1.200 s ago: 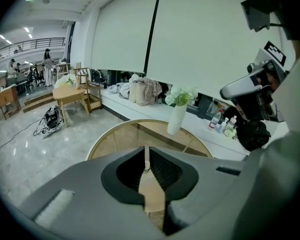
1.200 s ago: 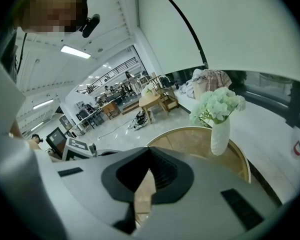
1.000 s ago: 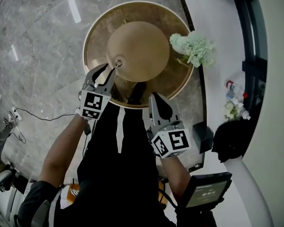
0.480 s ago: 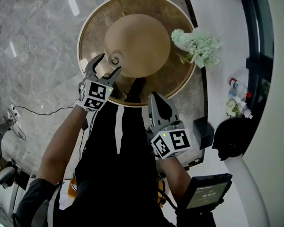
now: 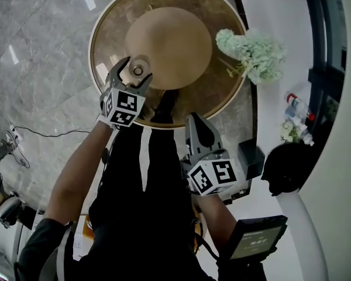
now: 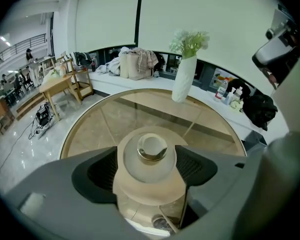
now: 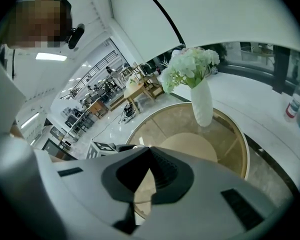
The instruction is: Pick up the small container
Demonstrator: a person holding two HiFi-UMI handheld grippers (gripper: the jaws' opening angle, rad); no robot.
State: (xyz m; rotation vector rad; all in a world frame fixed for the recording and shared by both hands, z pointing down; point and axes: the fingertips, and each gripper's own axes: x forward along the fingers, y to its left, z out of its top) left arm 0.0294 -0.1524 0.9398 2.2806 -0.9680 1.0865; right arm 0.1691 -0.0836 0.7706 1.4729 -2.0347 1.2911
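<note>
Small container (image 6: pixel 151 159): on glass table (image 5: pixel 222 92), between left gripper (image 5: pixel 134 74) jaws, just opened wide, unpressed | right gripper (image 5: pixel 196 122): pressed shut, empty | likely light, rigid, slippery, breakable; hold round body sides.

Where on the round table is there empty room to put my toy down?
Bare glass runs along the far side of the round table, between the small container and the vase of flowers. It's crowded at the near left, where the left gripper, its jaws just opened wide, has the container between them, and around the vase.
</note>
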